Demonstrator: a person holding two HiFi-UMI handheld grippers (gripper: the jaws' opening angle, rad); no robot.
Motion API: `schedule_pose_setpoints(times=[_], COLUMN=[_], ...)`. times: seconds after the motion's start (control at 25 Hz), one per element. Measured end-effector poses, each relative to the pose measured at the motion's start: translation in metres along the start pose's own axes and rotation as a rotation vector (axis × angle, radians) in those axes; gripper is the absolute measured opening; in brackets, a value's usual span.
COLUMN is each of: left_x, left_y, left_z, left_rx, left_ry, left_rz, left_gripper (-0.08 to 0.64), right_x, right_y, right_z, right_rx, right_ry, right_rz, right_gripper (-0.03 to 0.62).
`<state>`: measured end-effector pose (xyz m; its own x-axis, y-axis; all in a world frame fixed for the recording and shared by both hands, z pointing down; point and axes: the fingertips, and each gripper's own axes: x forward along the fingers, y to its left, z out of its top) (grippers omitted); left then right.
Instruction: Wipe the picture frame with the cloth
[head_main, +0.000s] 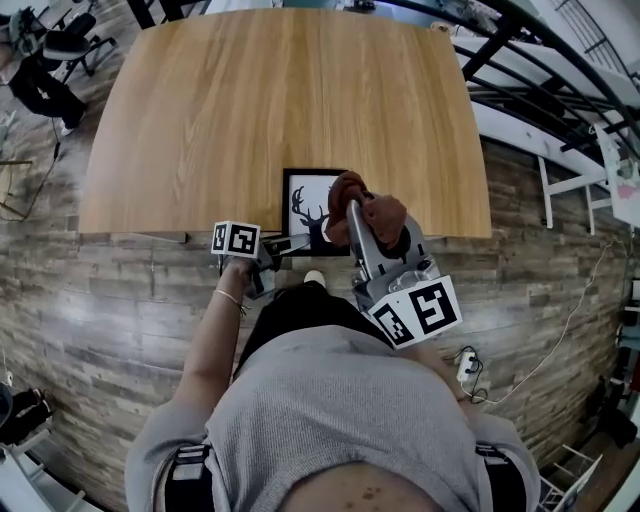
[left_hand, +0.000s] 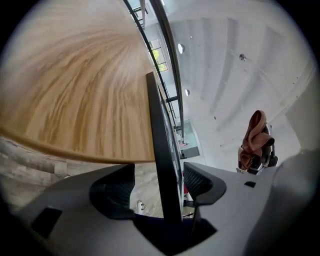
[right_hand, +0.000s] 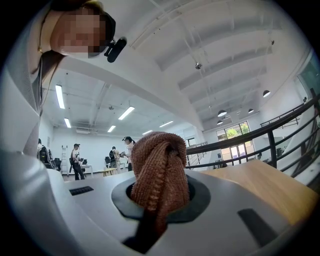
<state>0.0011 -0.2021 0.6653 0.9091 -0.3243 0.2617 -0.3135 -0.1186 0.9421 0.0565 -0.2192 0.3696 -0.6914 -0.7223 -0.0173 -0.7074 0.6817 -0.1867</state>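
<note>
picture frame sits between wide-open left tongs; right tongs clamp the cloth.

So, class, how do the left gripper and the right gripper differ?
The left gripper is open, with the edge of the picture frame between its jaws; the right gripper is shut on a brown cloth. The left gripper is at the frame's near-left corner; the right gripper at its right side. Both carry a marker cube.

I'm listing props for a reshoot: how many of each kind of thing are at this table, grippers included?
picture frame: 1
cloth: 1
table: 1
grippers: 2, the left gripper and the right gripper
total: 5
</note>
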Motion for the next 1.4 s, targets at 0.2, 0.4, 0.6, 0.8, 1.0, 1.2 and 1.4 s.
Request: schedule_pose_setpoints(times=[0.2,0.4,0.6,0.8,1.0,1.2,1.4], left_x=[0.013,0.018,0.017,0.015,-0.006,-0.020,-0.036], left_y=[-0.008,-0.024,-0.035,-0.061,-0.084,-0.140,-0.231], left_z=[-0.005,0.002,0.003,0.004,0.010,0.046,0.094], left_rx=[-0.085,-0.087,-0.087,-0.116,-0.086,0.149,0.456], left_ry=[0.049,0.023,0.020,-0.007,-0.052,-0.084,-0.154], left_rz=[-0.114,-0.222,-0.291,-0.370,-0.415,-0.439,-0.478], left_gripper=[0.305,0.036,0.028,0.026,0.020,0.020,0.020], right_x=[0.007,0.014,0.021,0.019,0.019,0.024,0.027], right_y=[-0.005,-0.005,-0.012,-0.022,-0.018,-0.008,0.016], right_z=[0.001,0.001,0.004,0.013,0.024,0.055,0.099], right_rx=[0.013,0.021,0.024,0.028,0.038,0.023,-0.037], right_ry=[-0.005,-0.003,-0.008,-0.033,-0.072,-0.124,-0.188], right_rz=[0.001,0.004,-0.004,-0.017,-0.008,0.032,0.108], right_gripper=[0.046,0.046,0.046,0.046,0.046,0.046,0.046])
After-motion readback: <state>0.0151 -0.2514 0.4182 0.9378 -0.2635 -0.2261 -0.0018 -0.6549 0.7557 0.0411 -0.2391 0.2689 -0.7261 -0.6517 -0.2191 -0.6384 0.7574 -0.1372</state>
